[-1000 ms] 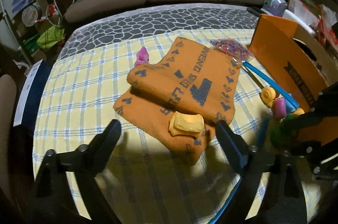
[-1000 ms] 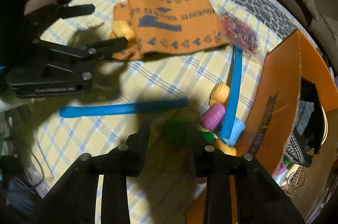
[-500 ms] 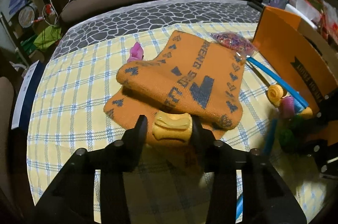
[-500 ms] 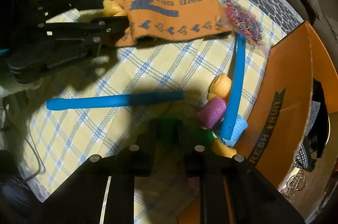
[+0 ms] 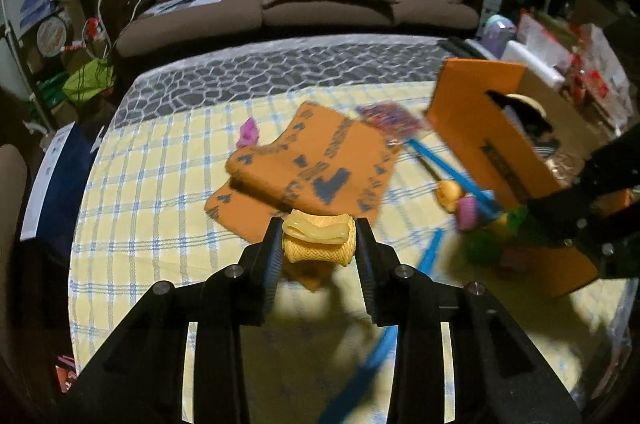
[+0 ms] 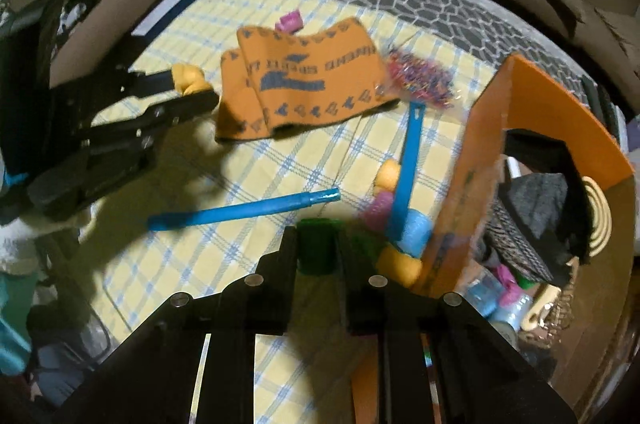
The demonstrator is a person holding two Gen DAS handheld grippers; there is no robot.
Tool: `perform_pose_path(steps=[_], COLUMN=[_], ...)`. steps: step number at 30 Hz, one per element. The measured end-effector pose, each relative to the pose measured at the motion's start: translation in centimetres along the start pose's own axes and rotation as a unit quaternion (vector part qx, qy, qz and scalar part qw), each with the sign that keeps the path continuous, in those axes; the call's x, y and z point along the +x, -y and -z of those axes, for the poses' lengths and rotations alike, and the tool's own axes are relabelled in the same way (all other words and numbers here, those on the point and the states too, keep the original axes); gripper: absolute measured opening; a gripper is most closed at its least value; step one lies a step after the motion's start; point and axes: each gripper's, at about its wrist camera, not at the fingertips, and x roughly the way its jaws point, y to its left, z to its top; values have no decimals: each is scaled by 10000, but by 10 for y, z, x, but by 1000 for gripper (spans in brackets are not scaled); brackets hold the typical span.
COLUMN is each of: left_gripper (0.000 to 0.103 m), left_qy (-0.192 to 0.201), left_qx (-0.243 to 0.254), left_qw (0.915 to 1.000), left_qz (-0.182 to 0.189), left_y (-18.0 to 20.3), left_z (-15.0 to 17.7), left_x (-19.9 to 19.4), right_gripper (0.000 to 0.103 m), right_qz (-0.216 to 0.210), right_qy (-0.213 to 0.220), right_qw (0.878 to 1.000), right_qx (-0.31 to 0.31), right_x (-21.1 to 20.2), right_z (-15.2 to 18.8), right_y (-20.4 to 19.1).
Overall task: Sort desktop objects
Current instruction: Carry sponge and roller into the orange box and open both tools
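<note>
The left gripper [image 5: 319, 238] is clamping a yellow mesh roller [image 5: 319, 239] between its jaws, which have just been closing, and is holding it clear of the checked tablecloth [image 5: 132, 224] in front of the folded orange scarf [image 5: 312, 164]. The right gripper [image 6: 317, 251] is pinching a green roller [image 6: 316, 246] beside a loose cluster of rollers [image 6: 400, 220] and two blue sticks [image 6: 244, 212]. Just beyond is standing the orange cardboard box [image 6: 480, 144].

Two wrist fisheyes, both angled down, close over the checked tablecloth [image 5: 132, 208] — shared ground, orange scarf [image 6: 308, 80].
</note>
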Motion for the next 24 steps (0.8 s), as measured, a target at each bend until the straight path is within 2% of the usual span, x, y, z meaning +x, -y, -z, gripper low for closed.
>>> perform_pose_path(steps=[9, 14, 24], left_gripper=[32, 32, 32], left_qy=[125, 165, 113], left_qx=[253, 357, 745], left_qw=[9991, 9979, 9923], left_qz=[317, 523, 985], left_y=[55, 91, 176], left_z=[-11, -19, -31], left_x=[-33, -41, -31], right_gripper=[17, 17, 17], right_qz=[98, 225, 346], right_qy=[211, 334, 376], right_qw=[9994, 9981, 9922], right_qx=[247, 475, 1137], right_x=[-42, -67, -72], right_z=[13, 29, 63], right_y=[17, 40, 104])
